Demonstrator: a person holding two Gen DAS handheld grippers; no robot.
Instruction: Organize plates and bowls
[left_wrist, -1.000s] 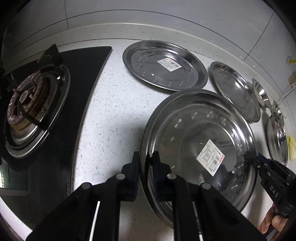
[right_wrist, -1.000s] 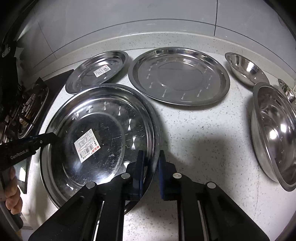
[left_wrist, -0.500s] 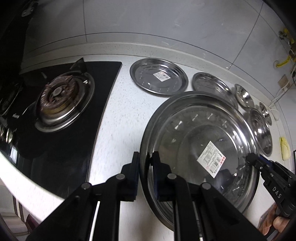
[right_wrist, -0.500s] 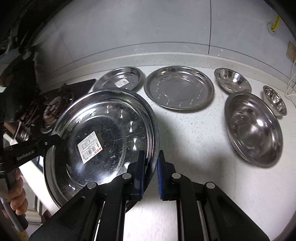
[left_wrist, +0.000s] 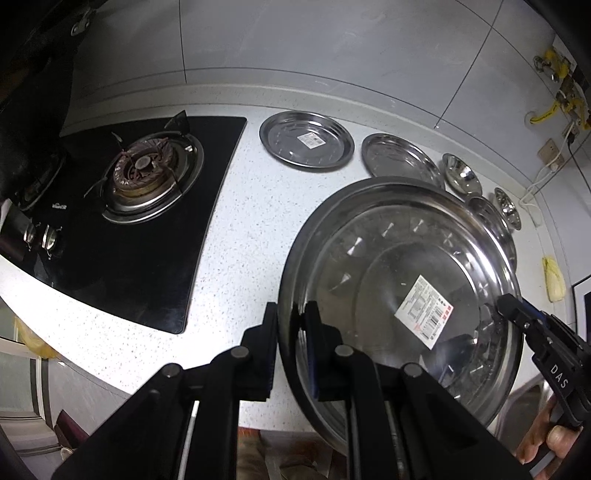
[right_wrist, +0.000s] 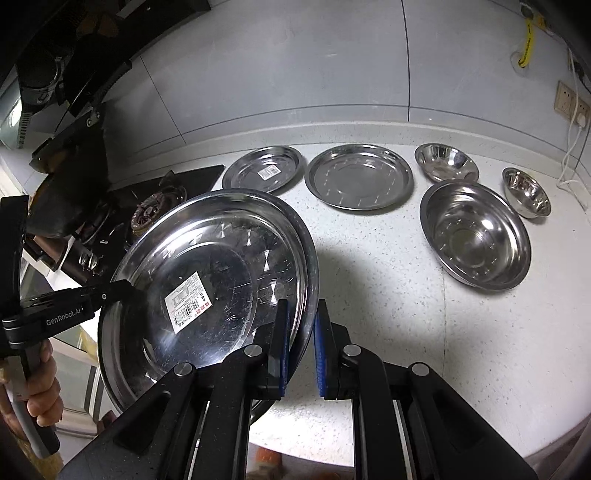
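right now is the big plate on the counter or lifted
Lifted: the big plate is tilted above the counter, its rim pinched by both claws, shadow beneath.

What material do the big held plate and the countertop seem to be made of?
Big plate: most likely stainless steel with a polished finish, since it shows mirror-like reflections and fine scratches. A paper barcode label is stuck on it.
Countertop: probably artificial stone or quartz; it looks white with fine dark speckles and a smooth surface.
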